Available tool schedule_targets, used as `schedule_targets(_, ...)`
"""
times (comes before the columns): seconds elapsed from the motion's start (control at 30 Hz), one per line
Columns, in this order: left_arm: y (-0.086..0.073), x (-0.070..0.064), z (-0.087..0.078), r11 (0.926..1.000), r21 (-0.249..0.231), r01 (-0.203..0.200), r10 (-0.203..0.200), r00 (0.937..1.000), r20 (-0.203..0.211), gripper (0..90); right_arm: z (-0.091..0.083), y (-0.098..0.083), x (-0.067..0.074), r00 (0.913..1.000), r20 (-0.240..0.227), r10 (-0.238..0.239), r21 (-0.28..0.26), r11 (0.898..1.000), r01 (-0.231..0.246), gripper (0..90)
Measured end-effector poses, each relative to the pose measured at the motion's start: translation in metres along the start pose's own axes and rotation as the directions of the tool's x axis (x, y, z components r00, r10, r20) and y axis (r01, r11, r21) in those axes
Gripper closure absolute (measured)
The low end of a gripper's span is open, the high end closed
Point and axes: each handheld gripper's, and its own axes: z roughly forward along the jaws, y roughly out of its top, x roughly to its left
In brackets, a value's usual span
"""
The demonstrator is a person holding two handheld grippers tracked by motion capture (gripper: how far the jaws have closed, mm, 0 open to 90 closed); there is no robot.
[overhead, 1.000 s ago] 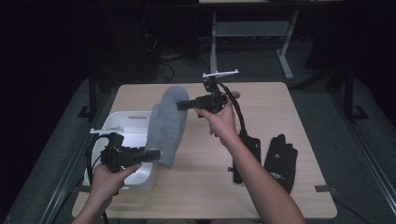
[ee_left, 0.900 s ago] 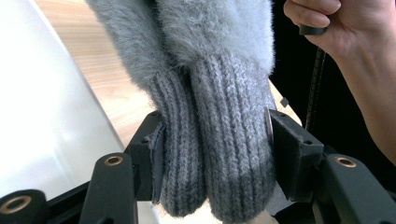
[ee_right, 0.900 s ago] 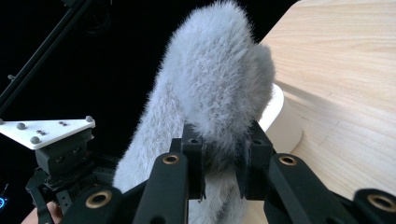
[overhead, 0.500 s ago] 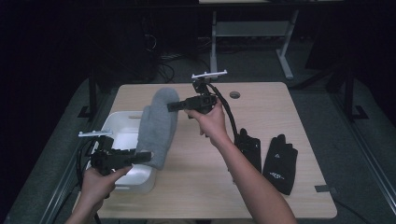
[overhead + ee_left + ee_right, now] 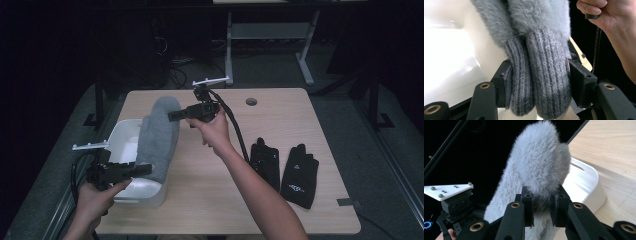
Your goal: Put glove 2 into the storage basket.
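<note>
A pair of fluffy grey mittens (image 5: 159, 136) is stretched in the air between both grippers, over the white bin (image 5: 123, 142) at the table's left. My left gripper (image 5: 144, 170) is shut on the ribbed knit cuffs (image 5: 539, 82), near the bin's front. My right gripper (image 5: 172, 116) is shut on the furry tips (image 5: 541, 170) at the mittens' far end. In the right gripper view the left gripper (image 5: 454, 207) sits lower left, beyond the mittens.
A pair of black gloves (image 5: 283, 167) lies on the wooden table (image 5: 260, 210) at the right, beside the person's right forearm. A round cable hole (image 5: 251, 101) sits near the far edge. Table legs and cables stand on the dark floor beyond.
Both grippers have carried the mittens leftward, so they now hang over the white bin. The right hand has moved left and away from the black gloves.
</note>
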Motion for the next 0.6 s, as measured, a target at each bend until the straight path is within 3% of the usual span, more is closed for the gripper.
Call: schedule_targets(0.6, -0.014, 0.022, -0.022, 0.9987, -0.025, 0.045, -0.045, 0.9984, -0.034, 43.5, 0.041, 0.001, 0.001, 0.9995, -0.032, 0.006, 0.032, 0.999, -0.005, 75.3)
